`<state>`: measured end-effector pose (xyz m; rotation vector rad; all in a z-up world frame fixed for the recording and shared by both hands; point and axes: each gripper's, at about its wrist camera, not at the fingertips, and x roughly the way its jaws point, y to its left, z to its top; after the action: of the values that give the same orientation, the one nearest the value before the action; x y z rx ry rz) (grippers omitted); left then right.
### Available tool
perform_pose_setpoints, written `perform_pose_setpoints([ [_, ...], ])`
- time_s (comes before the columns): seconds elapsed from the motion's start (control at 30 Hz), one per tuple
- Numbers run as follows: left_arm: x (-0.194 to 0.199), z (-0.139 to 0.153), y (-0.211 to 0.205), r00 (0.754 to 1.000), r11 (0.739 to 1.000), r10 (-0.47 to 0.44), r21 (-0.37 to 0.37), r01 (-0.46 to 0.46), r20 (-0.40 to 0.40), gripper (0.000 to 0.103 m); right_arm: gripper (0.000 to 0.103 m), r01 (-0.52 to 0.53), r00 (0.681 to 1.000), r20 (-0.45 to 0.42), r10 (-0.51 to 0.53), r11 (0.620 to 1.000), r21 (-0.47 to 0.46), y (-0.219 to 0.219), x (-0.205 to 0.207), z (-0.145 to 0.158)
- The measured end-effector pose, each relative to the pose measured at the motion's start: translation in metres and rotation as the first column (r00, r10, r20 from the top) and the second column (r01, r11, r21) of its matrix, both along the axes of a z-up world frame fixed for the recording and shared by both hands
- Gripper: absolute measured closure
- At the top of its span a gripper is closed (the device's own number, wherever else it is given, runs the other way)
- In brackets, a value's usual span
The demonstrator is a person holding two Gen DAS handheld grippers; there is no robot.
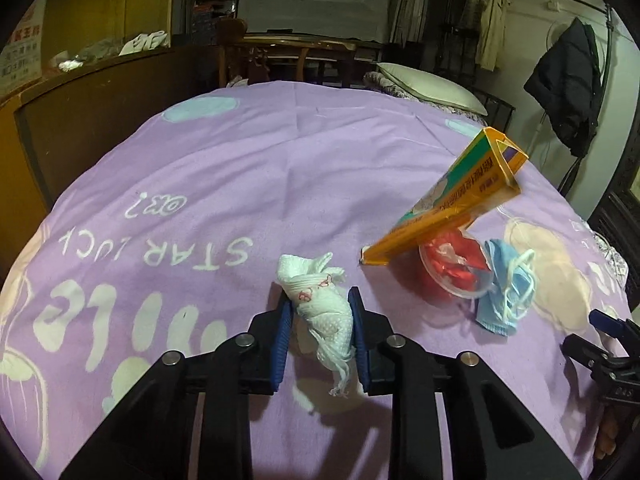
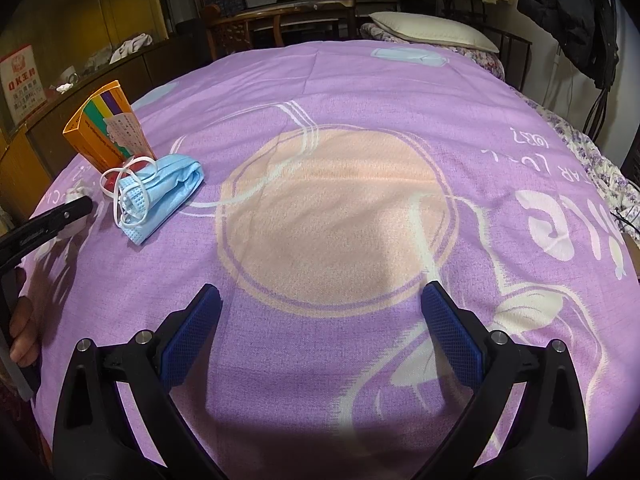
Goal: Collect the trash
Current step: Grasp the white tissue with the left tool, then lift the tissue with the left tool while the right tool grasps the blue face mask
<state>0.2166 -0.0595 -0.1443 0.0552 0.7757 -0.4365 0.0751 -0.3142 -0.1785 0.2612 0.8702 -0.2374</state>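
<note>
My left gripper point(image 1: 320, 301) is shut on a crumpled white tissue point(image 1: 334, 322), which is pinched between the blue pads just above the purple bedspread point(image 1: 240, 168). To its right an orange carton point(image 1: 452, 200) leans on a clear plastic cup with red scraps point(image 1: 456, 270). A blue face mask point(image 1: 504, 292) lies beside the cup. In the right wrist view my right gripper point(image 2: 320, 304) stands open over bare bedspread with nothing between its fingers. The carton point(image 2: 108, 128) and the mask point(image 2: 160, 196) sit far to its left.
A pillow point(image 1: 432, 88) lies at the bed's far end. A wooden cabinet point(image 1: 80, 92) runs along the left side and a wooden table point(image 1: 296, 46) stands behind the bed. A dark jacket point(image 1: 568, 80) hangs at the right. A hand point(image 2: 22, 336) shows at the left edge.
</note>
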Motion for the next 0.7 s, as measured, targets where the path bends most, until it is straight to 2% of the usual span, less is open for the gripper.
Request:
perform_pose_setpoints([
  [0.07, -0.001, 0.000, 0.004, 1.000, 1.000, 0.021, -0.015, -0.021, -0.004, 0.075, 0.006, -0.019, 1.000, 0.024, 0.019, 1.000, -0.002, 0.005, -0.002, 0.003],
  [0.17, 0.002, -0.001, 0.012, 0.998, 0.998, 0.052, -0.044, -0.052, -0.019, 0.075, 0.006, -0.084, 0.994, 0.068, 0.080, 0.995, 0.057, 0.018, 0.003, 0.006],
  [0.3, 0.005, -0.001, 0.014, 0.998, 0.997, 0.054, -0.046, -0.055, -0.035, 0.075, 0.006, -0.151, 0.984, 0.106, 0.140, 0.983, 0.107, 0.044, 0.027, 0.011],
  [0.4, 0.006, -0.002, 0.014, 0.998, 0.998, 0.050, -0.043, -0.052, -0.036, 0.074, 0.006, -0.185, 0.978, 0.113, 0.174, 0.979, 0.088, 0.062, 0.049, 0.013],
  [0.47, 0.007, -0.003, 0.014, 0.998, 0.998, 0.048, -0.047, -0.050, -0.039, 0.073, 0.006, -0.197, 0.978, 0.083, 0.192, 0.978, 0.062, 0.070, 0.065, 0.011],
  [0.53, 0.008, -0.004, 0.016, 0.998, 0.997, 0.048, -0.054, -0.050, -0.046, 0.073, 0.009, -0.161, 0.986, 0.039, 0.159, 0.986, 0.033, 0.069, 0.074, 0.010],
  [0.57, 0.009, -0.004, 0.017, 0.998, 0.997, 0.048, -0.061, -0.051, -0.051, 0.073, 0.012, -0.110, 0.994, 0.022, 0.110, 0.994, 0.015, 0.062, 0.075, 0.009],
  [0.63, 0.010, -0.005, 0.019, 0.997, 0.996, 0.048, -0.071, -0.052, -0.056, 0.072, 0.015, 0.031, 0.999, 0.036, -0.030, 0.999, -0.042, 0.041, 0.066, 0.013],
  [0.7, 0.011, -0.005, 0.021, 0.997, 0.995, 0.047, -0.083, -0.052, -0.061, 0.072, 0.014, 0.129, 0.989, 0.076, -0.125, 0.990, -0.055, 0.020, 0.049, 0.017],
])
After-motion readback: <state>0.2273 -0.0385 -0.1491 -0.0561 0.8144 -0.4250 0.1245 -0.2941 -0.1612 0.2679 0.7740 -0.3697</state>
